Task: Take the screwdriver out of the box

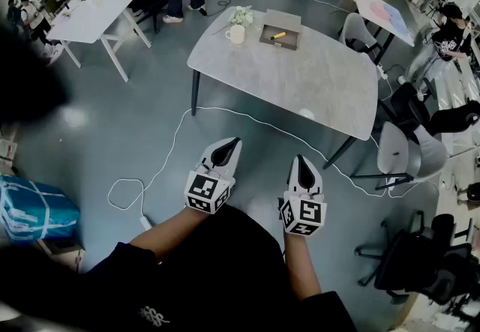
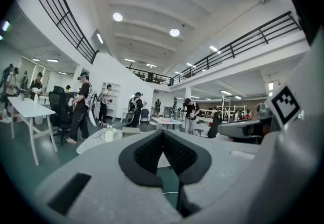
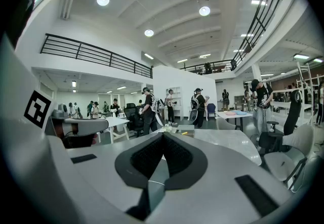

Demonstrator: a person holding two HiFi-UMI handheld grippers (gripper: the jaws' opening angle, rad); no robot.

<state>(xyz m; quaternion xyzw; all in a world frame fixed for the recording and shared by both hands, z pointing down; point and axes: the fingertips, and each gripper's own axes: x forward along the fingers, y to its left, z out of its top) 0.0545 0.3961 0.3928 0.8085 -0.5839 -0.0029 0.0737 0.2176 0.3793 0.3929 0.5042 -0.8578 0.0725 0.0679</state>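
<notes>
I hold my left gripper (image 1: 234, 142) and right gripper (image 1: 301, 159) side by side, both with jaws pressed together and empty. The screwdriver (image 1: 278, 35) lies in the box (image 1: 282, 20) on the table (image 1: 300, 83), well apart from them.

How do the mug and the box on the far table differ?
The box is low, rectangular and tan; the mug is round and white. The box lies open with a yellow-handled screwdriver inside; what the mug holds cannot be seen. In the head view the mug stands left of the box, apart from it. Both sit at the far end of the grey table.
</notes>
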